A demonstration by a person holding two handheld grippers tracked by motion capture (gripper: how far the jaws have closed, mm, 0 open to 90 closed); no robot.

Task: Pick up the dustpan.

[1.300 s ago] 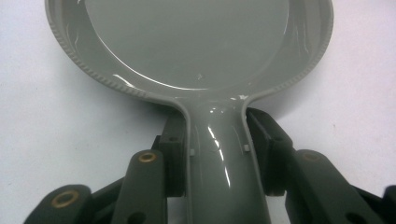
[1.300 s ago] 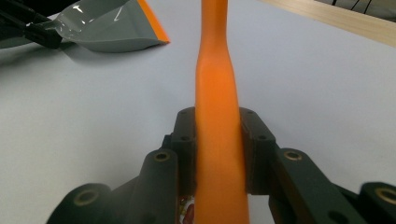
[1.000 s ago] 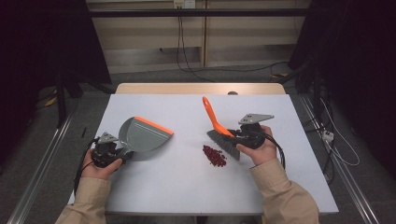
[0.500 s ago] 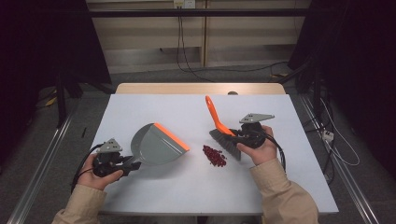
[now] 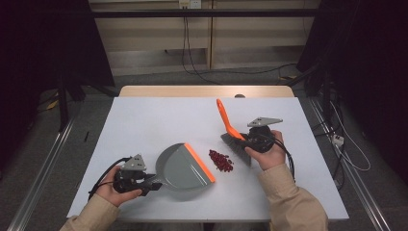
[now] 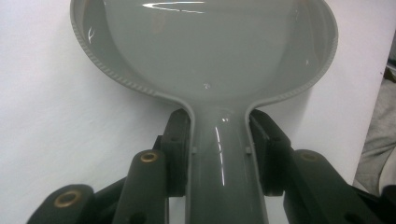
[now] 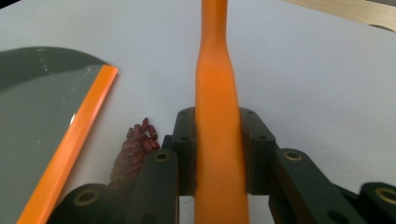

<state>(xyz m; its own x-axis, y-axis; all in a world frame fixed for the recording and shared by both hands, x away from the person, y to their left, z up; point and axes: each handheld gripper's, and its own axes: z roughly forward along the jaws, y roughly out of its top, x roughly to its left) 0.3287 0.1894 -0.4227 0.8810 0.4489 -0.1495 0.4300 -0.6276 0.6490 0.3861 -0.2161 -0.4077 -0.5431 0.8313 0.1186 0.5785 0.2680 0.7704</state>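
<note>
Beans (image 5: 221, 160) lie between our dustpan's (image 5: 185, 167) orange lip and brush (image 5: 234, 137) — white table (image 5: 159, 120) open beyond. Left gripper (image 6: 219, 140) clamps the empty pan's handle. Right gripper (image 7: 218, 140) clamps the brush handle — beans (image 7: 133, 149) beside.

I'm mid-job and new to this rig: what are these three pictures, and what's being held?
A person sits at a white table with a hand-held two-jaw gripper in each hand. The high view looks down from above. The other two pictures come from cameras riding on each gripper. The left gripper has its fingers clamped on the handle of a grey dustpan with an orange lip. The right gripper grips the orange handle of a small brush. Between pan and brush lies a pile of red beans.
</note>
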